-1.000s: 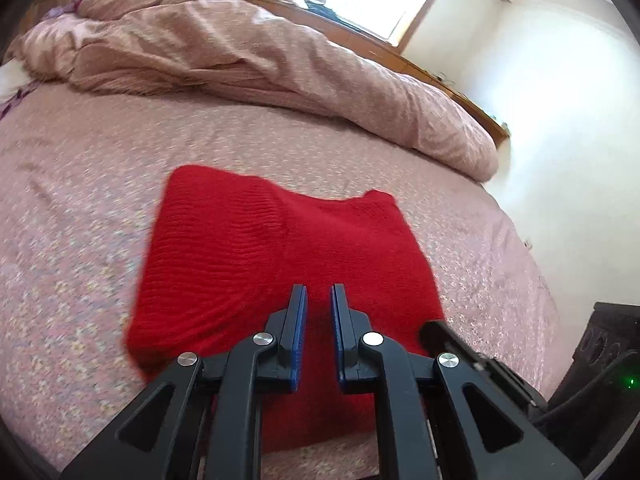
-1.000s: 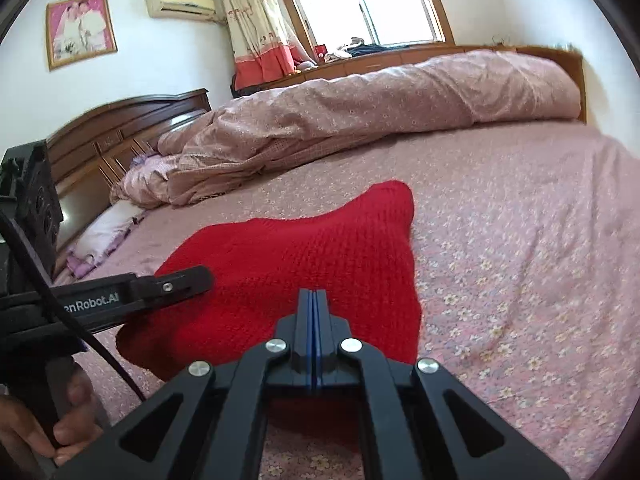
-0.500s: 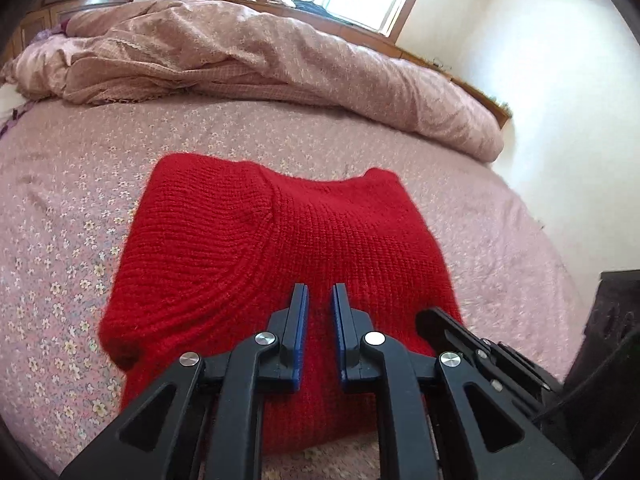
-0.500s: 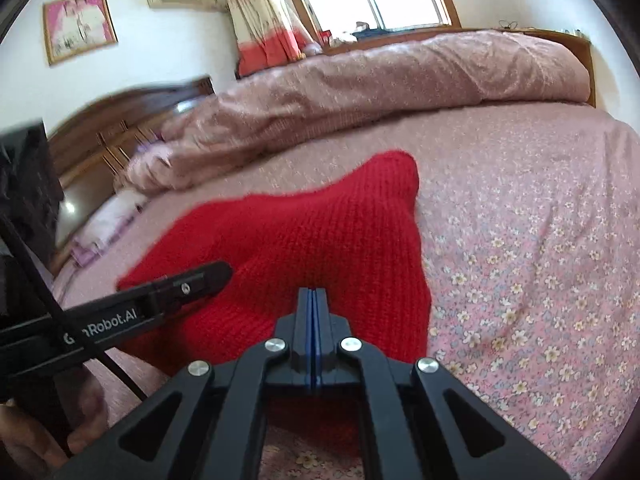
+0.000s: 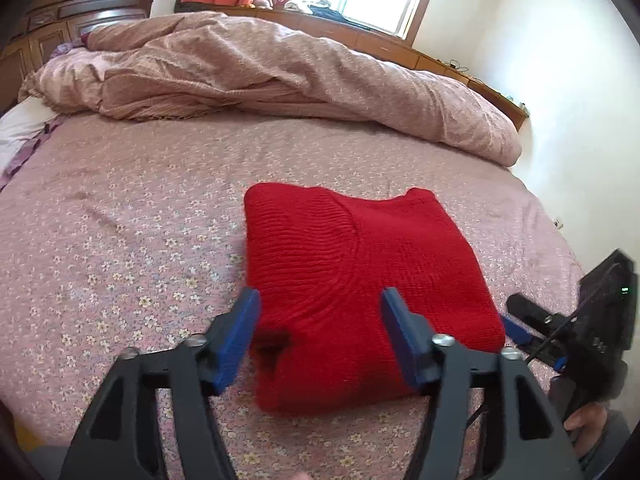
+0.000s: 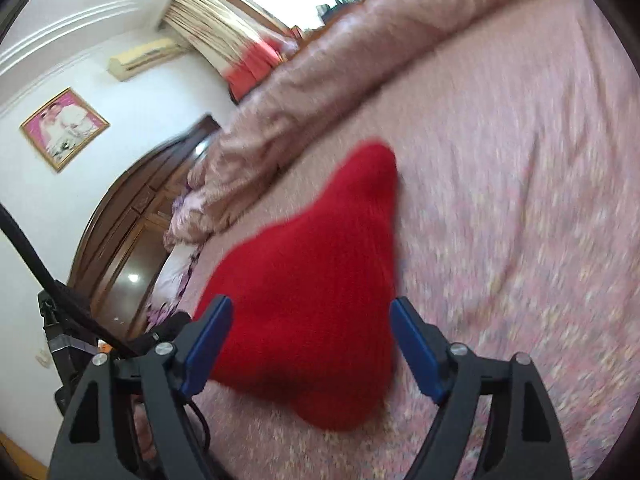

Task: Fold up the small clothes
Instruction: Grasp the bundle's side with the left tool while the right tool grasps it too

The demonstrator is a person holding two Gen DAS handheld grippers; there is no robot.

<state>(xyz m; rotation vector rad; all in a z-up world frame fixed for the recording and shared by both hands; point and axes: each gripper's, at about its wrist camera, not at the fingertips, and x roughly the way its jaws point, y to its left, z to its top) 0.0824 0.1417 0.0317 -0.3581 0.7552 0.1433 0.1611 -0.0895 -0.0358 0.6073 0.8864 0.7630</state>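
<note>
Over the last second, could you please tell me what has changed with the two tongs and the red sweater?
Both tongs have just opened: the left tongs and the right tongs were closed a second ago and now stand wide, gripping nothing. The right view has rolled and blurred, so that hand turned. The left view has drawn back a little. The folded red sweater stays flat on the floral bedsheet, with the rumpled quilt unchanged behind.

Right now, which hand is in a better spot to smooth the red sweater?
Probably the left. The left tool sits open squarely over the folded red sweater's near edge, in a sharp view; the right tool, also open, looks blurred and tilted.
</note>
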